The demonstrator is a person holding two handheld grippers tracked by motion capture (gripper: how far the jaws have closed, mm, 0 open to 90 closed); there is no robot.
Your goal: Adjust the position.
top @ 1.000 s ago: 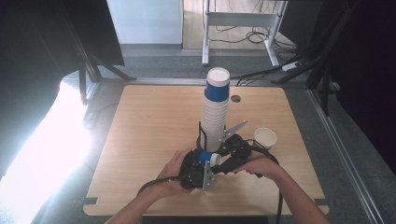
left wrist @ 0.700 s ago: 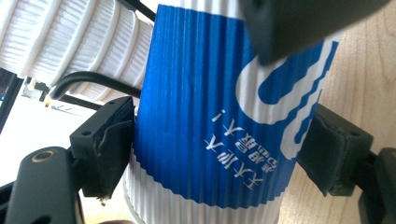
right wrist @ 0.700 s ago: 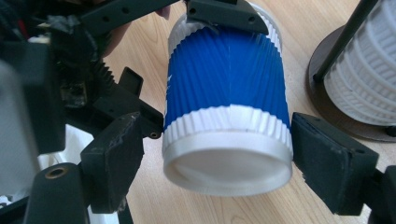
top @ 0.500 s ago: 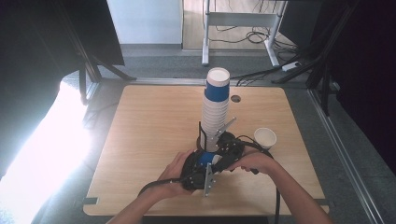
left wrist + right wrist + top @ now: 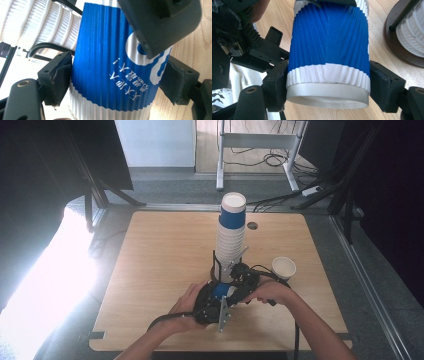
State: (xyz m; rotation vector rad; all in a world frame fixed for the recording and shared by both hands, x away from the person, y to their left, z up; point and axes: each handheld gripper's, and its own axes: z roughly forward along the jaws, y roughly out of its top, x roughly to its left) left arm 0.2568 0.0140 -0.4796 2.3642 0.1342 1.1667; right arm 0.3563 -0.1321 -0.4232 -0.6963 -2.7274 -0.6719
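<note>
While both grippers, left (image 5: 212, 301) and right (image 5: 240, 285), clamp the blue cup (image 5: 112, 62) low over the table (image 5: 150, 270) beside the stack (image 5: 230, 240), squeezing or pulling unevenly could crush it; it's probably two nested cups.

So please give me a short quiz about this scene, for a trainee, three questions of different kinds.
1. True or false: both grippers clamp the same blue cup.
2. Where does the tall cup stack stand? A) on the floor B) in a wire holder on the table C) in the person's hand
3. Fill in: the lone white cup stands on the person's ____ side of the stack.

Key:
1. True: the left gripper and the right gripper each press it from two sides.
2. B
3. right
</note>
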